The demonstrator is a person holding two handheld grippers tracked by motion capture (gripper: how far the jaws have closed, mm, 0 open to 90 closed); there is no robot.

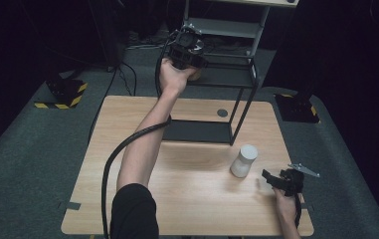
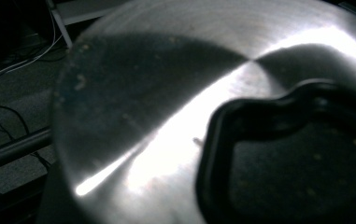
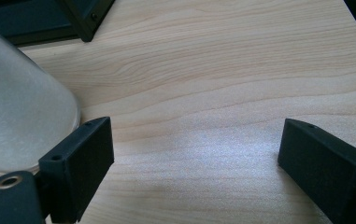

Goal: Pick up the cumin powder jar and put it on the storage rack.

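1. the right hand-held gripper (image 1: 271, 179) rested low on the near right part of the desk (image 1: 192, 199), its jaws wide apart with only bare wood between them.
2. just beside its left jaw stood a white cup (image 1: 243, 160), upside down, not gripped.
3. farther off, the left hand-held gripper (image 1: 187, 50) was raised at the black shelf rack (image 1: 236, 99), clamped shut on the black handle (image 2: 259, 121) of a steel lid (image 2: 166, 93).

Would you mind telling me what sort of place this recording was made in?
Probably a lab or test studio: a wooden table on grey carpet, black-and-yellow hazard tape, dark surroundings, and a black metal shelf rack.
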